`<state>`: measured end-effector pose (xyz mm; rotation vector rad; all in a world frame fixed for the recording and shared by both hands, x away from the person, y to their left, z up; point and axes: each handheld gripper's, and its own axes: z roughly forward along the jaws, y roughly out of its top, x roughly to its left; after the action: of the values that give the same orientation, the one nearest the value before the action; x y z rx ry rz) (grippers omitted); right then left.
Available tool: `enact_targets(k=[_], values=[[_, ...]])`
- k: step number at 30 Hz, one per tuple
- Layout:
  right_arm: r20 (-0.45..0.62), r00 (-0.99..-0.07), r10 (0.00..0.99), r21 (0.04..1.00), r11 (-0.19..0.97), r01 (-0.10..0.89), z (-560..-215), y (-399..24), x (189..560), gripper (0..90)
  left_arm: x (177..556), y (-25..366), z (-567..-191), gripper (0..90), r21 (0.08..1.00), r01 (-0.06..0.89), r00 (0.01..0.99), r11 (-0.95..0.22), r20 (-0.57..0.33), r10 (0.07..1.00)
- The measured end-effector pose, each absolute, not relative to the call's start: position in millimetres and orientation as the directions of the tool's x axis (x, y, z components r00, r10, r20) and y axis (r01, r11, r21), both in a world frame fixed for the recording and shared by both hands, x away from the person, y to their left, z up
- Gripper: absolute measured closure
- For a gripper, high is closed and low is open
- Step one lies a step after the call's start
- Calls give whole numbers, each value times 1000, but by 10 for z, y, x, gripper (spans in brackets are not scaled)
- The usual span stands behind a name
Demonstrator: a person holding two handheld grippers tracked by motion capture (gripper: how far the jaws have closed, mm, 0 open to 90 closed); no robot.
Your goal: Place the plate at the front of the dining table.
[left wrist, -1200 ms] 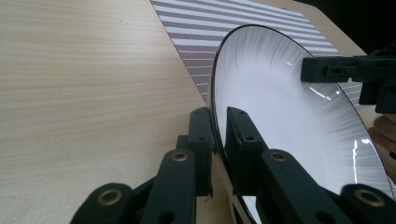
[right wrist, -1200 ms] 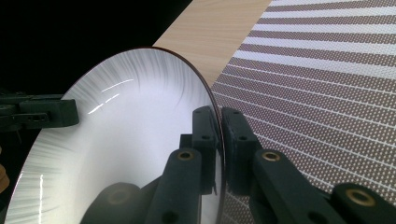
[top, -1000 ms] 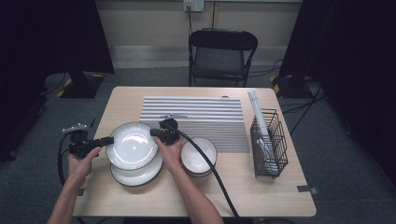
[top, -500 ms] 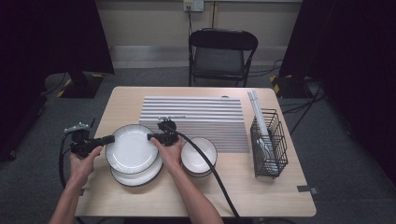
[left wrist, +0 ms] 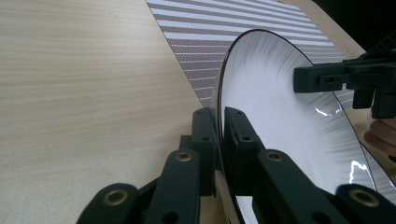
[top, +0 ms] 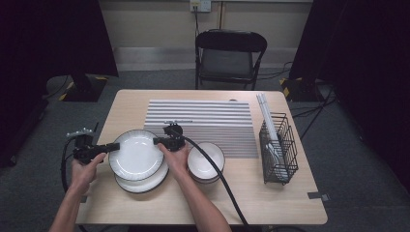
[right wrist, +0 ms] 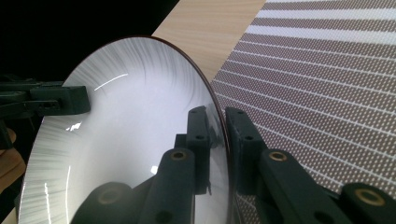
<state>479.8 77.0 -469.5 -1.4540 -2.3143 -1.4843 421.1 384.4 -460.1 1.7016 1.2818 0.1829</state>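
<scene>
A white plate with a dark rim (top: 138,154) is held tilted just above a second, larger plate (top: 145,182) on the table. My left gripper (top: 114,146) (left wrist: 219,116) is shut on its left rim, its jaws having just eased open a touch. My right gripper (top: 157,141) (right wrist: 215,116) is shut on the opposite rim, its jaws having just been closing on it. In the left gripper view the plate (left wrist: 280,107) stands on edge with the right gripper (left wrist: 322,79) at its far side. The right gripper view has the plate (right wrist: 126,116) with the left gripper (right wrist: 60,100) beyond.
A stack of white bowls (top: 206,162) sits just right of my right hand. A striped mat (top: 203,123) lies behind the plates. A black wire rack (top: 278,147) stands at the table's right side. A folding chair (top: 229,53) is beyond the far edge.
Both hands and the plate stay where they were; nothing has visibly moved.
</scene>
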Motion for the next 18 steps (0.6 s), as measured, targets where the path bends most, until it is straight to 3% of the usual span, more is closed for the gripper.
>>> enact_targets(k=[18], values=[[438,-575,691,737,91,670,-4661,796,4836,812,4270,3868,-4589,830,768,638,435,52,-416,798]])
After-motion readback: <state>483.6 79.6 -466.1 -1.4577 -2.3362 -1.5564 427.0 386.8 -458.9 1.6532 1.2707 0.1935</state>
